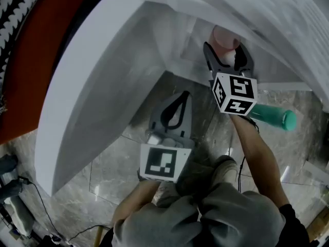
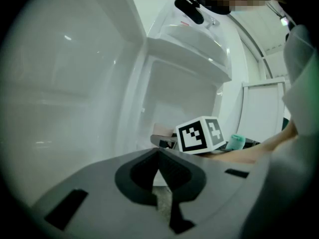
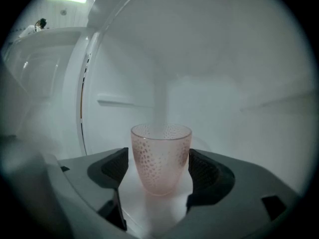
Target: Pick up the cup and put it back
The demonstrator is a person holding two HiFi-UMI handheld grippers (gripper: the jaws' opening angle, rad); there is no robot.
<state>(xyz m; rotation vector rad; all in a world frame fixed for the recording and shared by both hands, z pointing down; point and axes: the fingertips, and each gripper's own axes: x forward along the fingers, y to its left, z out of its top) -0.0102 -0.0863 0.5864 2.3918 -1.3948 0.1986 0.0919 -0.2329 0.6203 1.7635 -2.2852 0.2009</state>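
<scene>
Right gripper [image 1: 226, 51], head view: reaching into the open white fridge [image 1: 103, 86], jaws either side of the frosted pink dimpled cup [image 1: 224, 36].
Left gripper [image 1: 183, 95], head view: lower, over the grey marble floor [image 1: 108, 174].
Left gripper view: jaws pressed together, nothing between.
Right gripper view: jaws clamped on the cup's sides; cup upright on the white shelf [image 3: 149, 213].

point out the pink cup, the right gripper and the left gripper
pink cup [image 3: 160, 156]: right gripper view, its dotted wall
right gripper [image 1: 226, 51]: head view, midway between its fingertips
left gripper [image 2: 159, 154]: left gripper view, where fingertips meet
</scene>
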